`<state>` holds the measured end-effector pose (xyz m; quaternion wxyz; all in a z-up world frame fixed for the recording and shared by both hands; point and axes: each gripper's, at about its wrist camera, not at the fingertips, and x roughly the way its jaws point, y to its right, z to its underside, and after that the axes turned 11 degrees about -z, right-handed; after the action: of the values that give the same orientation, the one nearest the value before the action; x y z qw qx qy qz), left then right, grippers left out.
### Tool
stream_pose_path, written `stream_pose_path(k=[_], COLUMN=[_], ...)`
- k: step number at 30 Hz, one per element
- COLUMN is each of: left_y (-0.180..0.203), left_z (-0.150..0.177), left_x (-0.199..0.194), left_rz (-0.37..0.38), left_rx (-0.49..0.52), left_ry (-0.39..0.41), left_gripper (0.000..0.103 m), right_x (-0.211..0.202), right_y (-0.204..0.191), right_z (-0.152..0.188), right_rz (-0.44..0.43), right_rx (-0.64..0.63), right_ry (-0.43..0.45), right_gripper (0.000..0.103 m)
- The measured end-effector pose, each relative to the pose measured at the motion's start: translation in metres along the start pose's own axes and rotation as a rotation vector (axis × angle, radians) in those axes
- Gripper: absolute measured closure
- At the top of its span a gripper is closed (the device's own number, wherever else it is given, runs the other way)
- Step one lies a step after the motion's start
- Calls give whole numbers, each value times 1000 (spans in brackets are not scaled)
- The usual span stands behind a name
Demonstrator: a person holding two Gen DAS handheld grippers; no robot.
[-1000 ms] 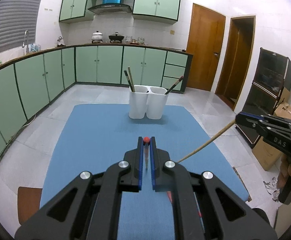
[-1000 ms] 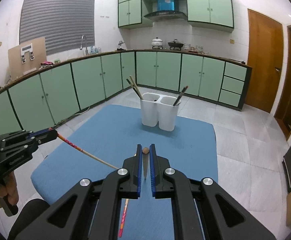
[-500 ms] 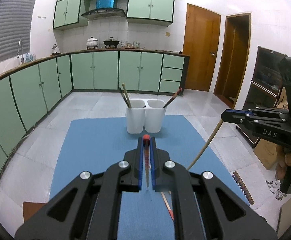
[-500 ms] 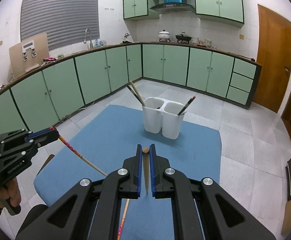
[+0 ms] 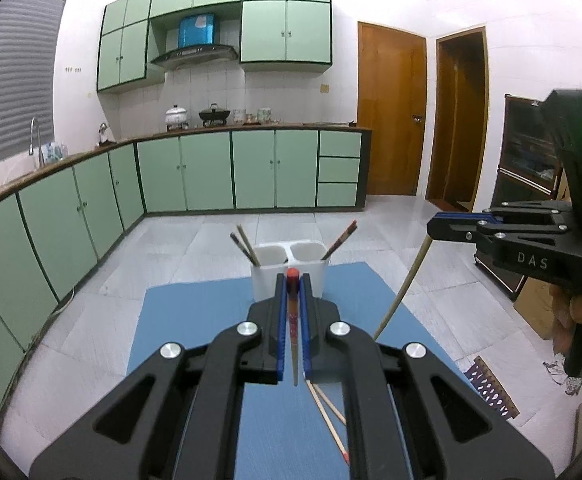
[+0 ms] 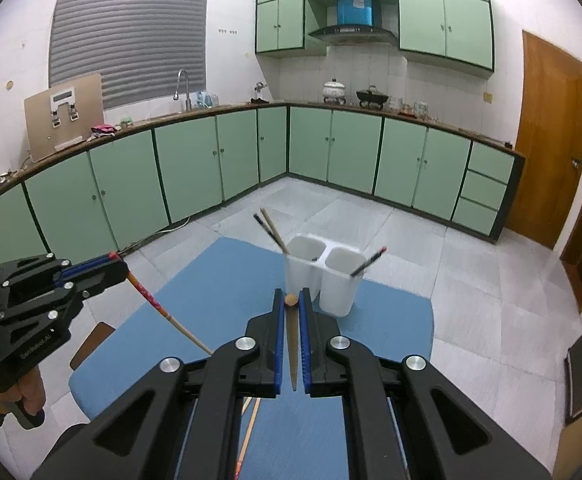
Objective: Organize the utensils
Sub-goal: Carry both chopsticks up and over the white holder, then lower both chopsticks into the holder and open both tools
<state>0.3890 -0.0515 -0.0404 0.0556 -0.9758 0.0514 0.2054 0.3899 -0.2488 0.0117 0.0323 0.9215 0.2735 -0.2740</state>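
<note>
A white two-compartment holder [image 5: 289, 270] [image 6: 323, 276] stands at the far end of the blue table [image 5: 195, 320] [image 6: 227, 280]. Two chopsticks lean in its left compartment, one in its right. My left gripper [image 5: 293, 280] is shut on a red-tipped chopstick [image 5: 292, 312], held above the table short of the holder; it also shows in the right wrist view [image 6: 115, 266]. My right gripper [image 6: 291, 300] is shut on a plain wooden chopstick [image 6: 291, 340]; it also shows in the left wrist view [image 5: 437, 228], with the chopstick [image 5: 403, 284] hanging down.
Several loose chopsticks [image 5: 327, 412] lie on the table below my left gripper. Green kitchen cabinets [image 5: 211, 176] run along the back and left. Wooden doors [image 5: 391, 116] are at the right. A brown stool [image 6: 91, 344] stands by the table's left edge.
Both grippers have risen and moved toward the holder with their chopsticks. The held chopsticks now hang more steeply.
</note>
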Motion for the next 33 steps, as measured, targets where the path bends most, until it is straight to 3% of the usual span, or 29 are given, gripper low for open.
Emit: stream_pose_path(k=[13,22,33], left_y=[2,14,22], left_z=[-76,-124,-147], left_x=[29,60,127], left_rz=[18,17,-9], left_rx=[-5,4,-1], left_ry=[92,170,218], left_gripper=[98,98,98], right_x=[6,34,84], right_y=[16,39,82], right_z=[-76,-115,-140], right_rz=[24,43,68], right_rx=[-34,-17,24], right_ry=[66,84,88], right_gripper=[96,96,96])
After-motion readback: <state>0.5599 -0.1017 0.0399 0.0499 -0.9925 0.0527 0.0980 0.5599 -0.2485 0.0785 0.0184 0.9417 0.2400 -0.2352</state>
